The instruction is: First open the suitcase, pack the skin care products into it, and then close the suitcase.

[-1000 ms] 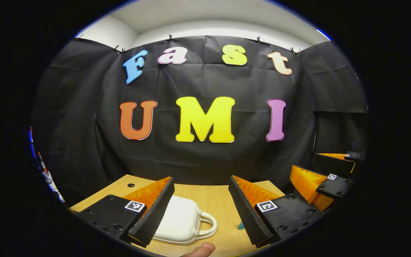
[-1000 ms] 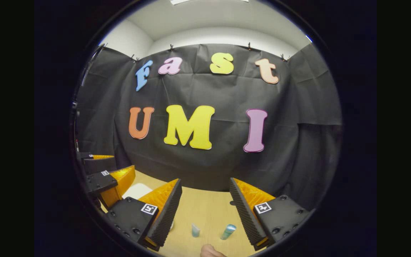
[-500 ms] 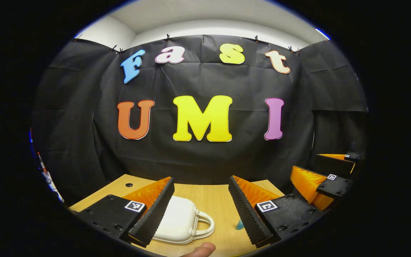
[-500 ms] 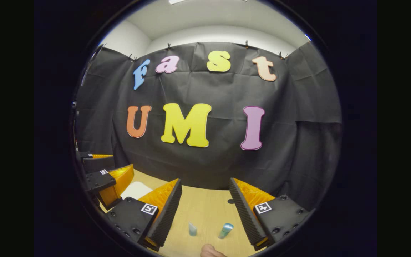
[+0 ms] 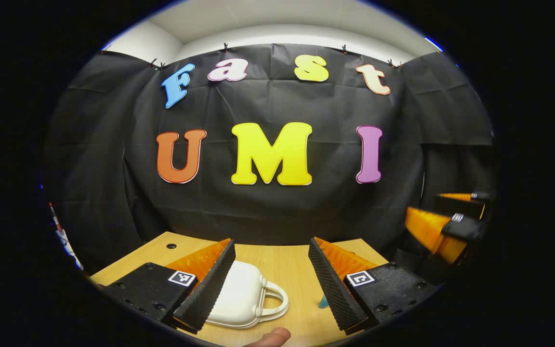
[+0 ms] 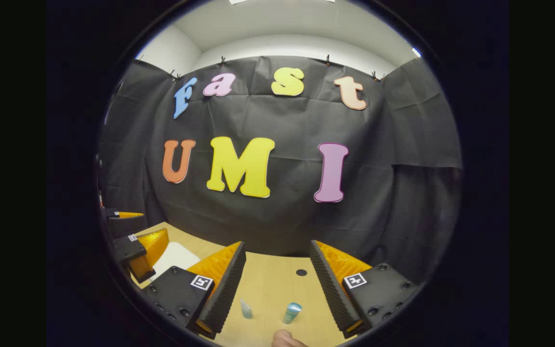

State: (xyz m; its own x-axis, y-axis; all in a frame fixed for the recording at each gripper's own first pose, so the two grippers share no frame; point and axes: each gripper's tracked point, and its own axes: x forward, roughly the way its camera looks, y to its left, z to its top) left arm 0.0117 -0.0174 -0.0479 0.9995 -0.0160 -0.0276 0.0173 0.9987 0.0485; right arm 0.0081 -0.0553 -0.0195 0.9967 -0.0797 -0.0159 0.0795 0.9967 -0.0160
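Beside the white suitcase [image 5: 241, 296], which lies closed and flat on the wooden surface [image 5: 284, 262] with its handle [image 5: 273, 301] toward the right, your left gripper [image 5: 270, 279] hovers with its fingers spread wide and holding nothing. Over the last second both views have tilted down slightly, so more of the surface shows beyond the suitcase, and your right gripper [image 6: 277, 284], fingers likewise apart and empty, has drifted away from it toward the skin care products: a small pale tube [image 6: 245, 309] and a teal-capped bottle [image 6: 292, 312], standing apart to the right of the suitcase. The change reads as a settling approach only; the suitcase is unopened, so opening it appears to be your first step.
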